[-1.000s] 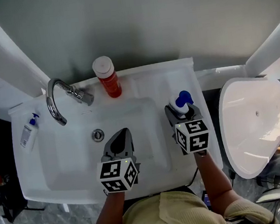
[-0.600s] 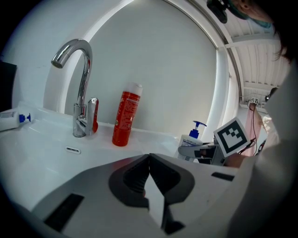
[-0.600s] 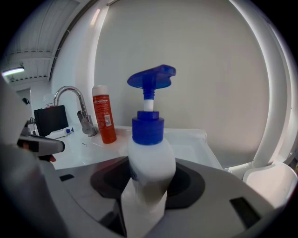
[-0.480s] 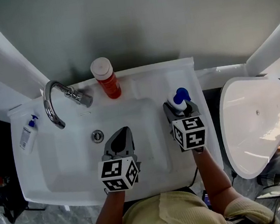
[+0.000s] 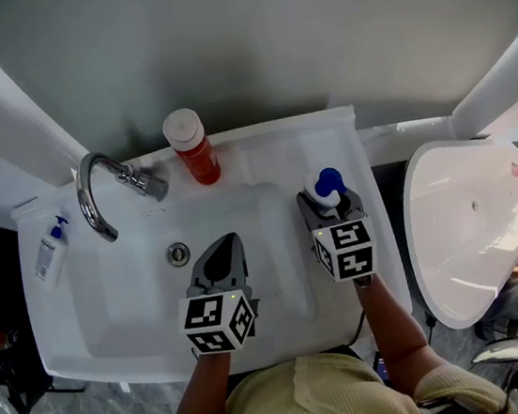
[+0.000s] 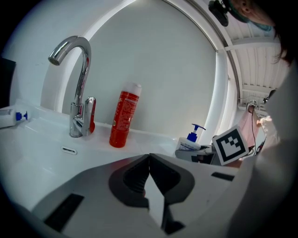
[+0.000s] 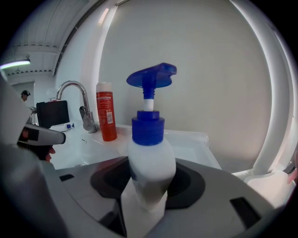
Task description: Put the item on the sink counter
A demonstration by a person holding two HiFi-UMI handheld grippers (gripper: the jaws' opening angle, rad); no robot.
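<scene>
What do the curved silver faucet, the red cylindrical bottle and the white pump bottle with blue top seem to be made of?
The curved silver faucet looks like chromed metal: mirror-glossy, bright reflections. The red cylindrical bottle is likely plastic: smooth, slightly shiny, white cap. The white pump bottle is likely plastic too: opaque matte body, glossier blue pump.

On the sink [image 5: 260, 144], the tap [image 5: 96, 190] stands at the back left corner, with the tall bottle [image 5: 189, 144] just right of it on the back edge. A small dispenser [image 5: 47, 253] lies on the left edge. The drain [image 5: 179, 253] sits in the basin, in front of the tap. The left gripper [image 5: 227, 245] hangs over the basin's front middle. The pump bottle [image 5: 325, 188] stands upright between the jaws of the right gripper [image 5: 327, 204], over the right edge. A tub [image 5: 469, 221] lies right of the sink.
</scene>
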